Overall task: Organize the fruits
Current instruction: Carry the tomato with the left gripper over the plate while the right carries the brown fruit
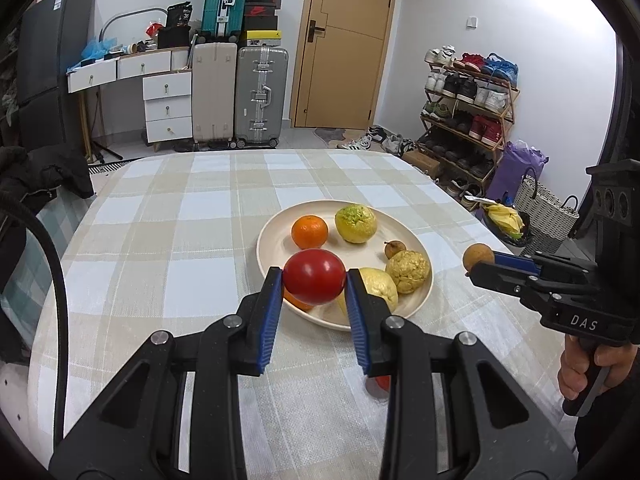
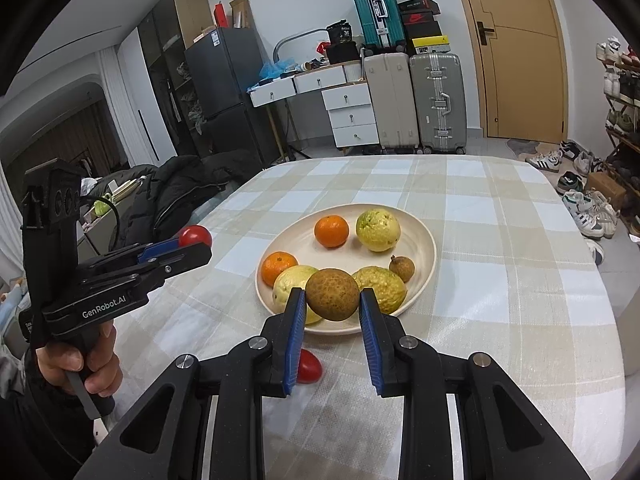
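Note:
My left gripper [image 1: 314, 276] is shut on a red tomato [image 1: 314, 282], held above the near edge of a cream plate [image 1: 276, 224]. On the plate lie an orange [image 1: 309, 232], a yellow-green guava [image 1: 355, 224], a small brown longan [image 1: 395, 249] and a bumpy yellow fruit [image 1: 408, 271]. My right gripper [image 2: 332, 294] is shut on a round brown fruit [image 2: 333, 300], just in front of the plate [image 2: 424, 232]. A second orange [image 2: 279, 268] shows on the plate's left side. Another red tomato [image 2: 310, 366] lies on the cloth below my right gripper.
The table carries a checked beige and white cloth [image 1: 168, 240]. A black jacket [image 2: 180, 188] lies off its left edge. A shoe rack [image 1: 468, 112] and a woven basket [image 1: 544, 208] stand to the right. Suitcases [image 1: 260, 96] and drawers [image 1: 168, 108] line the far wall.

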`<state>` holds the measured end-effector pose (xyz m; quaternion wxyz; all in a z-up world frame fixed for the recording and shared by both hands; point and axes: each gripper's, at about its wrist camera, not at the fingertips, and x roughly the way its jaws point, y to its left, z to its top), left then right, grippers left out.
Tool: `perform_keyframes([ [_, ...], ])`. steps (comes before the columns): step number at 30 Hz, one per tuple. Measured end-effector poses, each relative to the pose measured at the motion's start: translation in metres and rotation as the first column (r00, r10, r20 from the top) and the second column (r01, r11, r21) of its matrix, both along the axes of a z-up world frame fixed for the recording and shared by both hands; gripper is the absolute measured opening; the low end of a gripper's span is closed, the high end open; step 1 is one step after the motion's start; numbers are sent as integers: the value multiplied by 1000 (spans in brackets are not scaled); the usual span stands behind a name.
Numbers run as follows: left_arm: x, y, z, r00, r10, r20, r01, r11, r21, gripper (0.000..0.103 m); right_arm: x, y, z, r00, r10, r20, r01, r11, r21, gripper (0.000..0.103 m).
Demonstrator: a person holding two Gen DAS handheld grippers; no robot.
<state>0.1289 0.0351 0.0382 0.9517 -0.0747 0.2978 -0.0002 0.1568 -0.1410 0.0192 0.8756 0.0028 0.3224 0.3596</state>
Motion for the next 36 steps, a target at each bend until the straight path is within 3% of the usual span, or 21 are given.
perform_keyframes([
  [23,53,-5,-15,999,3,-39,-2,999,34,29,34,21,-2,999,5,-46,-5,1000,-19,28],
  [36,93,-17,-36,997,-9,-78,14,998,63,29,60,37,-18,996,8,-91,-13,999,-50,28],
])
